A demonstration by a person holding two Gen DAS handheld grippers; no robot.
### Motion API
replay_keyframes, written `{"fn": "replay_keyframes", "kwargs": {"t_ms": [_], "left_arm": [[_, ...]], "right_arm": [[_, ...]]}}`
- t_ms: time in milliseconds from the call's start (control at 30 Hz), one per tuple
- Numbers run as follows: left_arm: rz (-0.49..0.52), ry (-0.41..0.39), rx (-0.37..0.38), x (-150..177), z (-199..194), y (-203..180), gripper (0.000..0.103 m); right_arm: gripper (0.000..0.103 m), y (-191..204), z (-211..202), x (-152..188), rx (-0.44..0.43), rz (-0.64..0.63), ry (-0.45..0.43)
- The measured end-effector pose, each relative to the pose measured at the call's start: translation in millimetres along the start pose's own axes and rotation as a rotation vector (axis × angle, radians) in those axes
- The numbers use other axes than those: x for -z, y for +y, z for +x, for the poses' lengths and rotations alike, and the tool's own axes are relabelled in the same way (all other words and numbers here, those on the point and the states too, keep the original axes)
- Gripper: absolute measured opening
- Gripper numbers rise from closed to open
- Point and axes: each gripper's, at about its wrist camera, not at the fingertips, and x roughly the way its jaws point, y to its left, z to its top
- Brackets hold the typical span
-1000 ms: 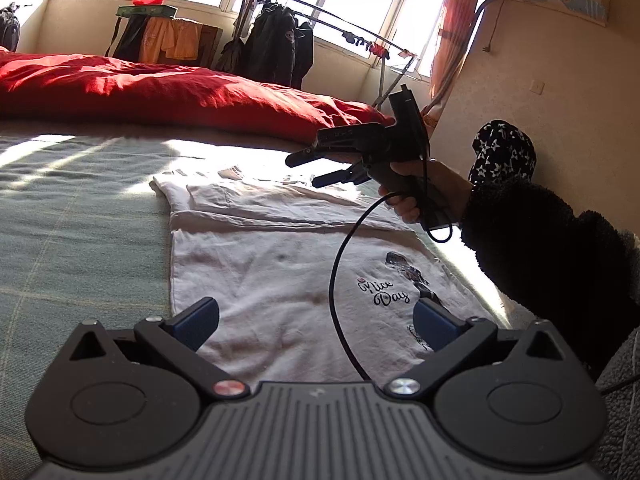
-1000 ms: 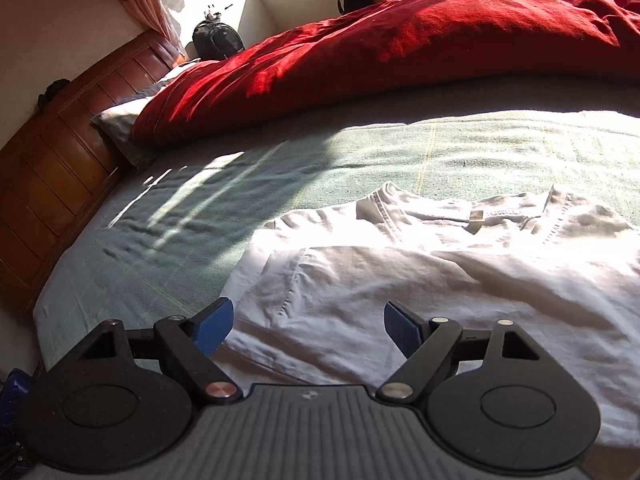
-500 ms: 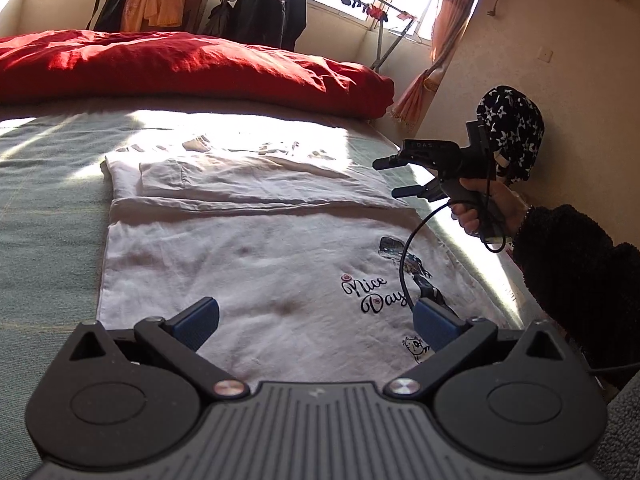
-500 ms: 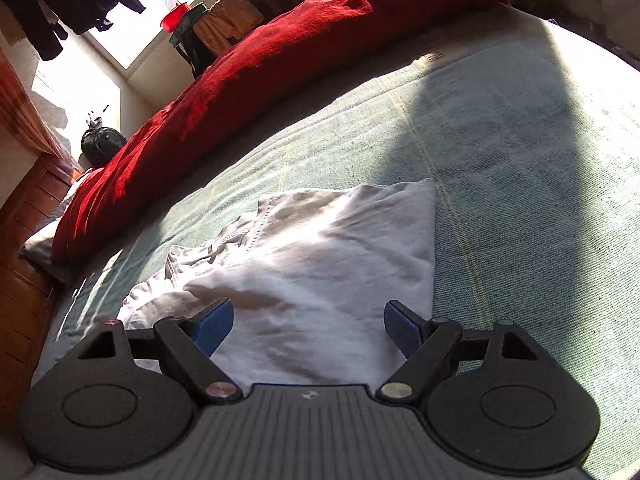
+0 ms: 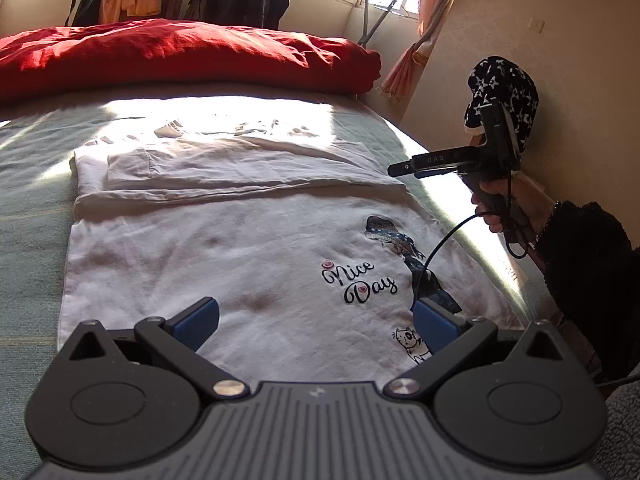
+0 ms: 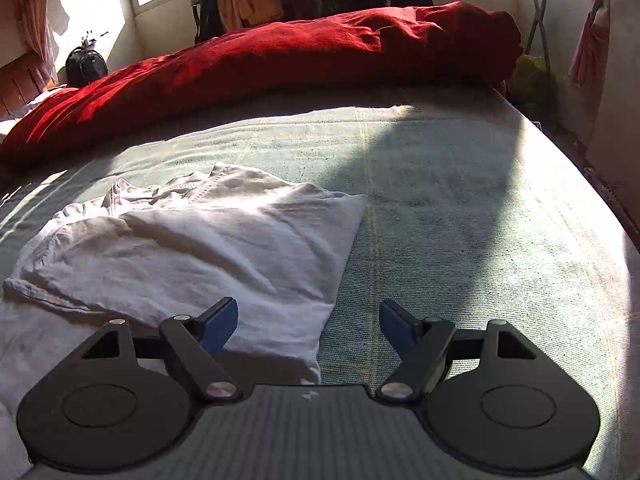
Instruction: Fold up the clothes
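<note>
White cotton spreads across the middle of the bed: a T-shirt lies flat on the pale green cover, its top part folded down into a neat band, the printed "Nice Day" lettering facing up near the right edge. Low over its near hem hangs the left gripper, blue-padded fingers spread wide with nothing between them, clear of the cloth as far as I can tell. Behind the shirt a red duvet is heaped along the far side of the bed, and dark clothes hang on a rack by the sunlit windows. Further right, beside the bed's edge, a hand in a dark fuzzy sleeve grips the handle of the right gripper, held above the shirt's right border near the folded band. From its own camera its fingers also stand wide apart and empty, the left one over the shirt's folded corner, the right one over bare green cover.
</note>
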Motion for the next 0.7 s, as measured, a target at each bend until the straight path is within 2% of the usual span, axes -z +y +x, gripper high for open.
{"fn": "replay_keyframes", "kwargs": {"t_ms": [100, 167, 600, 700], "left_arm": [[-0.005, 0.003, -0.007, 0.8, -0.3, 1.1, 0.102], [-0.004, 0.005, -0.01, 1.1, 0.3, -0.2, 0.102], [0.0, 0.01, -0.008, 4.4, 0.1, -2.6, 0.102], [-0.005, 0.009, -0.009, 4.9, 1.2, -0.6, 0.102]], "right_arm": [[0.081, 10.8, -4.4, 21.6, 0.021, -0.138, 0.046], [0.081, 13.7, -0.2, 30.5, 0.103, -0.181, 0.053], [0.082, -21.6, 10.4, 33.1, 0.168, 0.061, -0.037], [0.083, -15.8, 1.6, 33.0, 0.18, 0.04, -0.002]]}}
